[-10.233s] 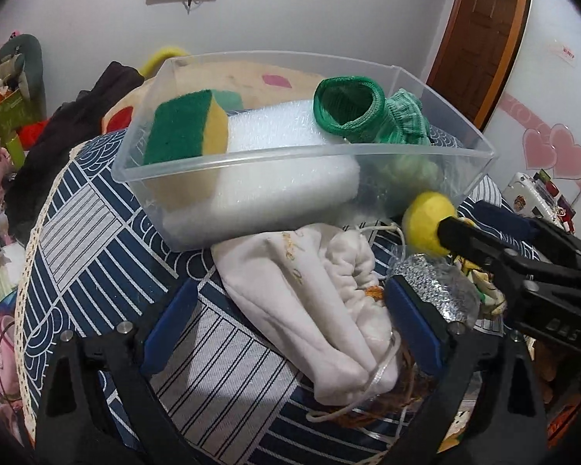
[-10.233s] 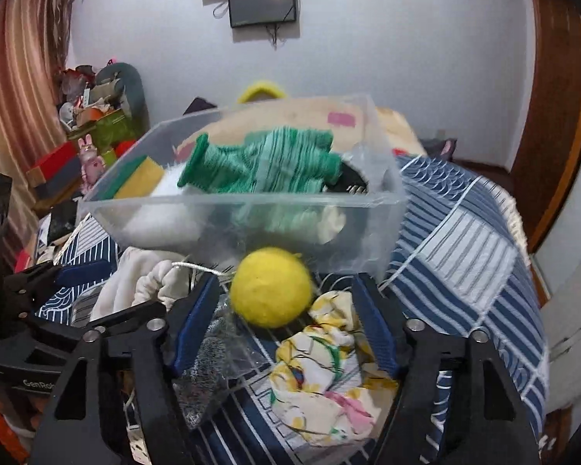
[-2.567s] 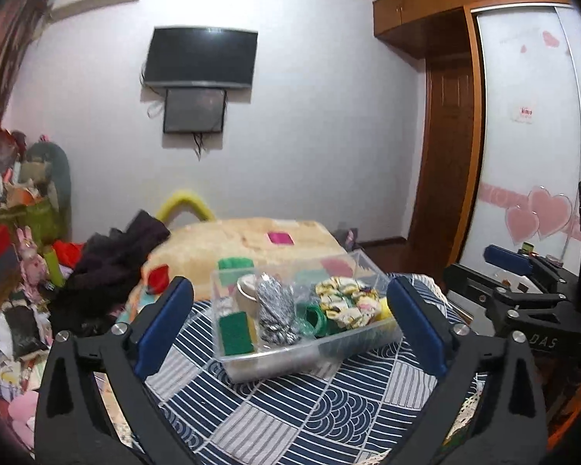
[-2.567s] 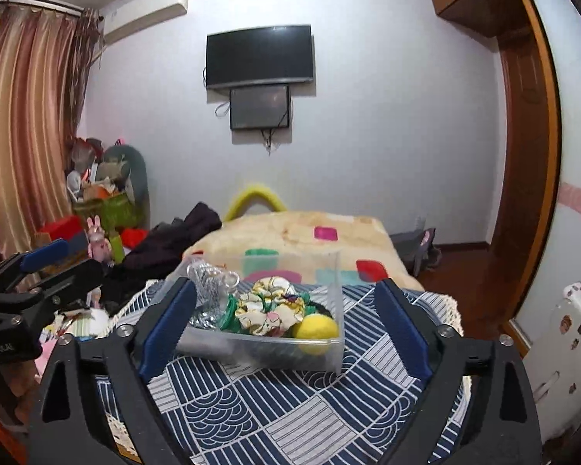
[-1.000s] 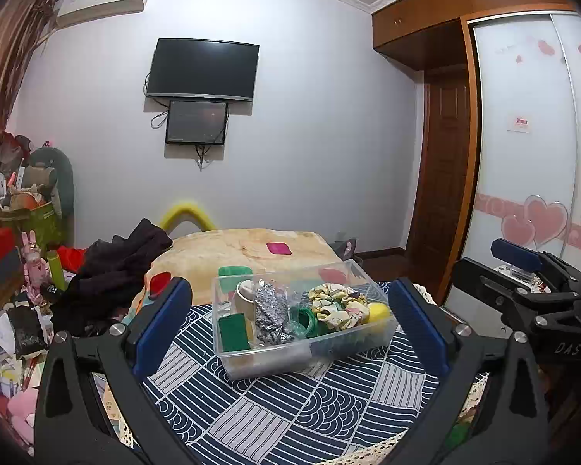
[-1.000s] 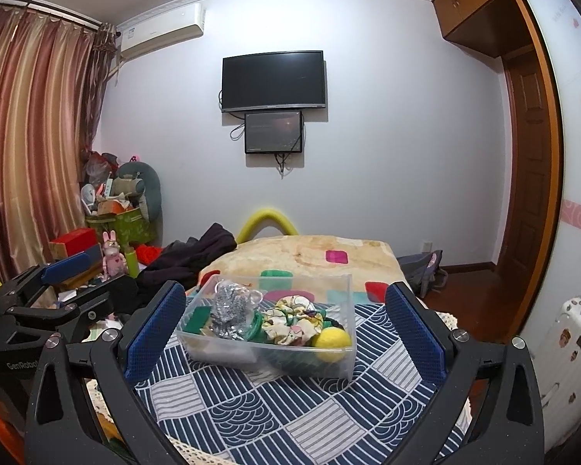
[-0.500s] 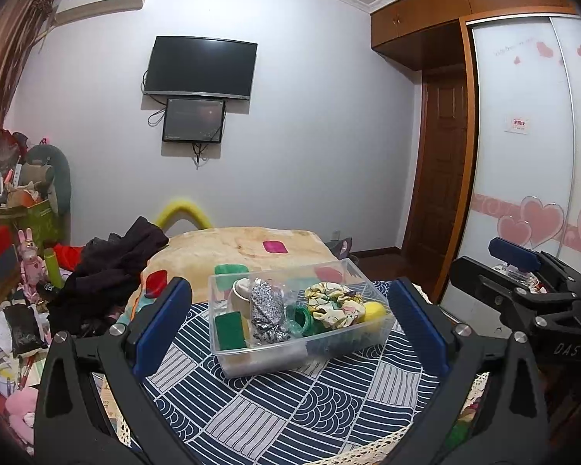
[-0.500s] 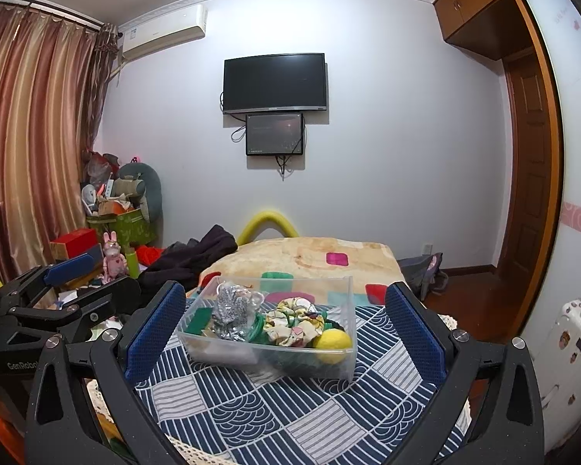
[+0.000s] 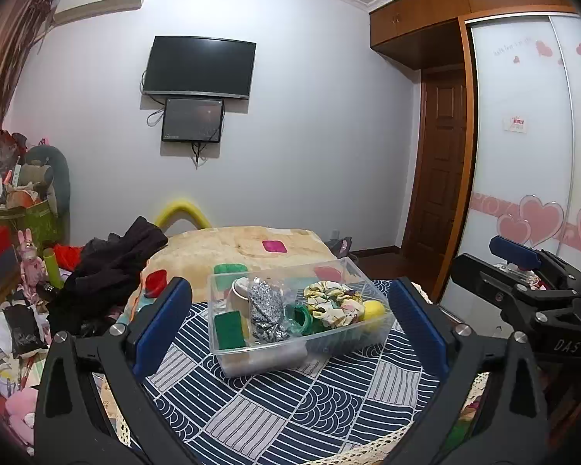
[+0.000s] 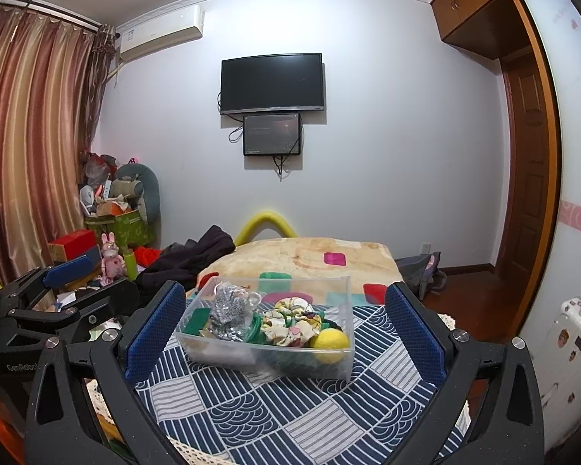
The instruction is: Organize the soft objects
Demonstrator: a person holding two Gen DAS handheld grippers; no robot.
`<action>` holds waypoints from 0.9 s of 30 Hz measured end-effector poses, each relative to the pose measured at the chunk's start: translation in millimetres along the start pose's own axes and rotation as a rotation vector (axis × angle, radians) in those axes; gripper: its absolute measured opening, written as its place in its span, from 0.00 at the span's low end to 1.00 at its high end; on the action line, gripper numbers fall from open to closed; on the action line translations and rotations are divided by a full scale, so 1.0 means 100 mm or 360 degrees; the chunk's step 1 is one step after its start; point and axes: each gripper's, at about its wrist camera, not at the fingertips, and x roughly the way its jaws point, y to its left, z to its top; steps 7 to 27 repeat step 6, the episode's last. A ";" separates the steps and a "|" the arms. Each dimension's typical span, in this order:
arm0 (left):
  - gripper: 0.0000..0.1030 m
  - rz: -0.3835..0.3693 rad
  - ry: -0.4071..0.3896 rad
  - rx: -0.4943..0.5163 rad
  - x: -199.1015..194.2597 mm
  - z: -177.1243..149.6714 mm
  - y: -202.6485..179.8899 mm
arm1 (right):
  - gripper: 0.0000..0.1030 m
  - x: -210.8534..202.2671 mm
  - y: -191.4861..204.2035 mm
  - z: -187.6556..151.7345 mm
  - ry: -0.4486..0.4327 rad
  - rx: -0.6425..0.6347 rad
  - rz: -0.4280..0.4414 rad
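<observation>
Clear plastic bin (image 9: pixel 251 360) sat near the middle of the navy-and-white patterned tablecloth (image 9: pixel 290 407), well ahead of both grippers. Versus 10.2 s back: then only the sponge, foam block and green knit were inside, with pouch, silver bag, ball and scrunchie lying on the cloth in front; all of those were now in the bin, and both cameras had pulled far back from it. Versus 0.5 s back: essentially no change.

Counted in the bin: one green scouring sponge (image 9: pixel 228 329), one silver glitter bag (image 9: pixel 267 310), one green knit piece (image 9: pixel 296 316), one floral scrunchie (image 9: pixel 329 304), one yellow ball (image 10: pixel 329 343). White foam block only dimly visible through the bin wall; the pouch was hard to make out.

Left gripper (image 9: pixel 290 325) was spread wide, nothing between its blue pads (image 9: pixel 162 325). Right gripper (image 10: pixel 279 329) likewise wide and empty, pads (image 10: pixel 414 333) flanking the bin in view but not touching it.

Room: bed with beige blanket (image 10: pixel 310 255) behind the table, one wall TV (image 10: pixel 271 83) with one smaller screen (image 10: pixel 272 135) under it, one air conditioner (image 10: pixel 162 33), striped curtains (image 10: pixel 31 135) on the left, wooden door (image 9: pixel 441 178) on the right, clutter pile in the left corner.
</observation>
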 end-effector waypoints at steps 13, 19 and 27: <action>1.00 0.0000 -0.0005 0.0000 -0.01 0.00 -0.01 | 1.00 0.00 0.00 0.00 -0.0001 -0.0001 -0.0001; 1.00 0.0000 -0.0005 0.0000 -0.01 0.00 -0.01 | 1.00 0.00 0.00 0.00 -0.0001 -0.0001 -0.0001; 1.00 0.0000 -0.0005 0.0000 -0.01 0.00 -0.01 | 1.00 0.00 0.00 0.00 -0.0001 -0.0001 -0.0001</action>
